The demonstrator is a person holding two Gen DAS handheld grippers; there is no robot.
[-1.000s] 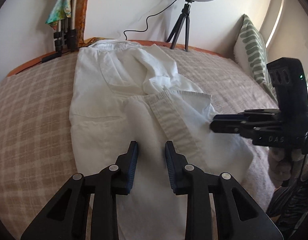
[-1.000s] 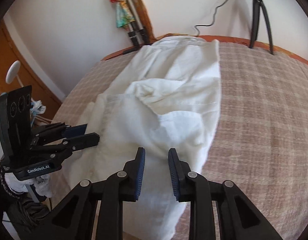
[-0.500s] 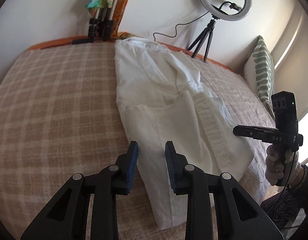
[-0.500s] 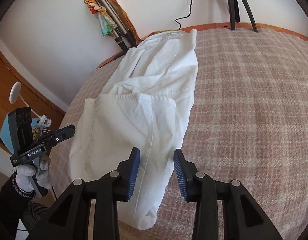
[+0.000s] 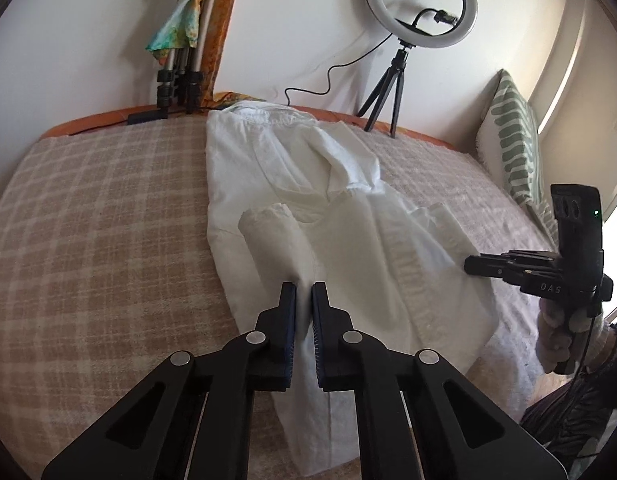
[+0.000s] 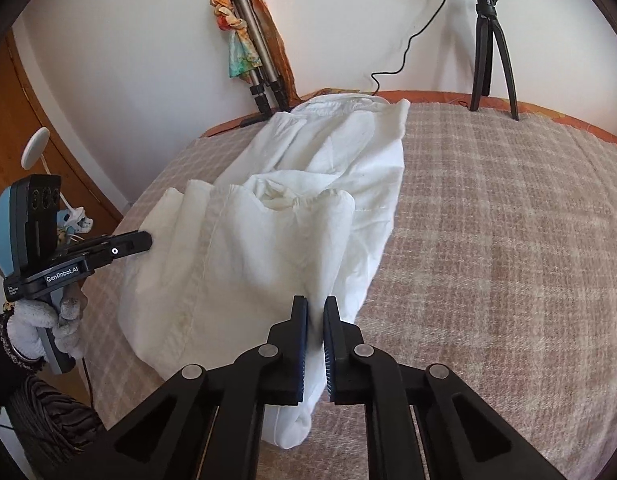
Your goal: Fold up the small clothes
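Observation:
A white garment (image 5: 268, 168) lies lengthwise on the checked beige bed cover (image 5: 88, 220), partly folded over itself. My left gripper (image 5: 304, 286) is closing its jaws, and a raised fold at the garment's left near edge is pinched between the pads. In the right wrist view the same garment (image 6: 268, 248) bulges up, and my right gripper (image 6: 315, 300), also closing, pinches its right near edge. Each gripper shows in the other's view: the right one (image 5: 472, 266) and the left one (image 6: 142, 240), both against the cloth's sides.
A ring light on a small tripod (image 5: 422, 0) stands at the far edge of the bed, with its cable trailing. A folded tripod with a colourful scarf (image 5: 180, 60) leans on the wall. A green-patterned pillow (image 5: 512, 152) is at the right, and a wooden cabinet (image 6: 12, 120) at the left.
Both grippers went from standing apart over the garment's near end to pinching its edges. The cloth now rises in a fold at each grip.

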